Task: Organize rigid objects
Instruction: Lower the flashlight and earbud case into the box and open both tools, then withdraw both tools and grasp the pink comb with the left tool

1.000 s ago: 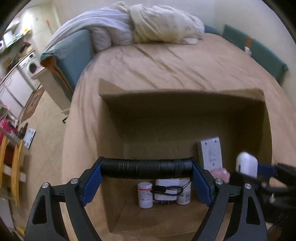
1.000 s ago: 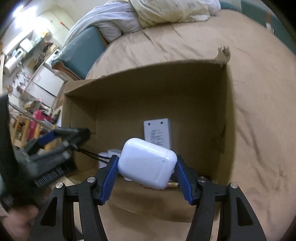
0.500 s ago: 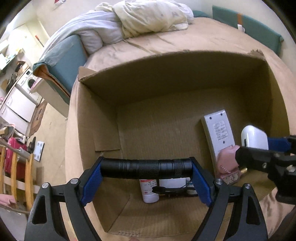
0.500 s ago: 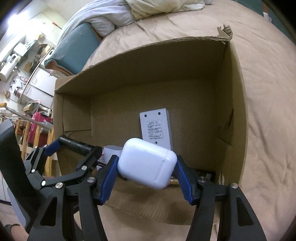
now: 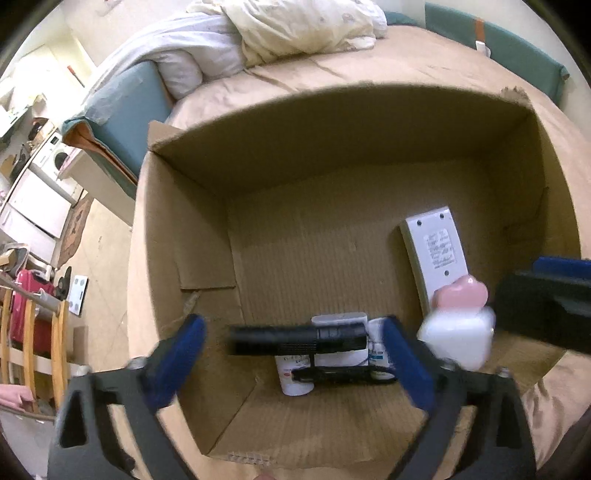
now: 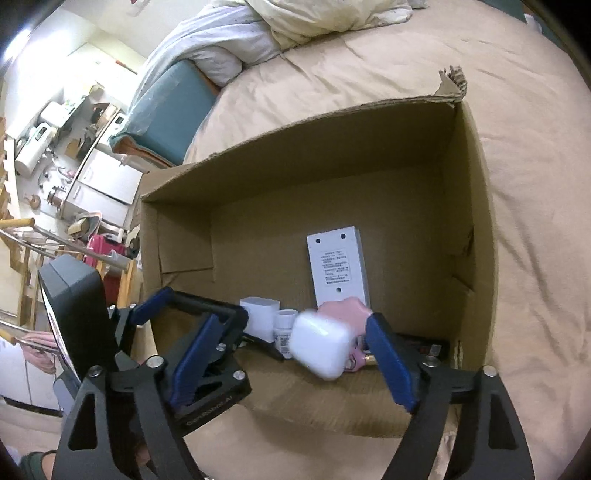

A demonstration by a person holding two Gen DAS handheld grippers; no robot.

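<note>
We're in a home bedroom, a tan-sheeted bed (image 6: 369,81) with rumpled duvet (image 5: 295,33), and probably a washing machine (image 5: 59,158) beyond.

Flat white rectangular plastic device (image 6: 338,271) in the brown cardboard box: printed label, lines too small to read; black gripper mount block (image 6: 212,400): embossed lettering, blurred, not legible; white pill bottle (image 6: 283,328): label unreadable.

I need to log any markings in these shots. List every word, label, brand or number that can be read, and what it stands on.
No text reads with certainty.
White flat device: printed label, too small to read.
Left gripper: embossed brand on its black base, too blurred to read.
White bottles: label print too blurred to read.
</note>
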